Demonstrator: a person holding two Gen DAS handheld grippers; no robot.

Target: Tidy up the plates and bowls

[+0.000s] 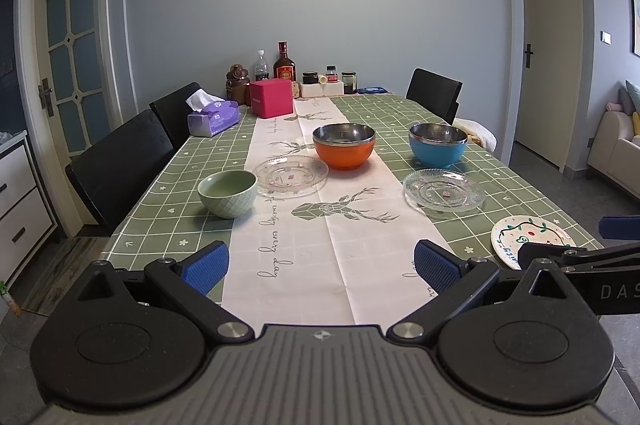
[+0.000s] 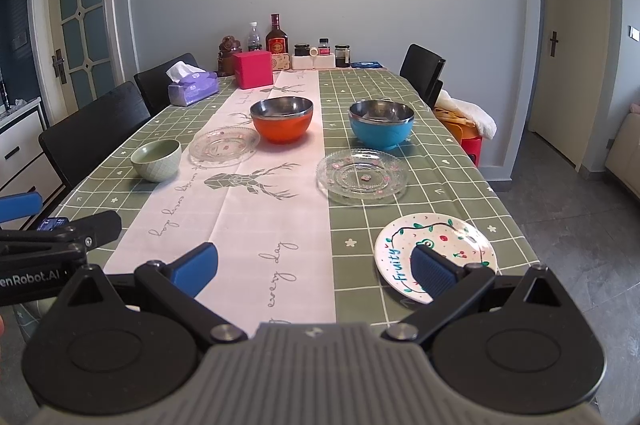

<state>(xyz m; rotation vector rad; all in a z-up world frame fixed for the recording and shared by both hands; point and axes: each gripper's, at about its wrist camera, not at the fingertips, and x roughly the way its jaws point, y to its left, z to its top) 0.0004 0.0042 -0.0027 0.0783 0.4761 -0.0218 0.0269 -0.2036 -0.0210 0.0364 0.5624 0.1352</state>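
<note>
Both of our tools hover at the counter's near edge: the left hand-held gripper (image 1: 320, 265) spread wide over the bare pale runner (image 1: 304, 245), the right hand-held gripper (image 2: 316, 265) spread too, one pad above the painted "Fruity" plate (image 2: 436, 249) by the right edge. Farther in, well apart, sit two glass plates (image 2: 362, 174) (image 2: 224, 146), a green bowl (image 2: 156, 154), an orange bowl (image 2: 281, 119) and a blue bowl (image 2: 381, 123).
</note>
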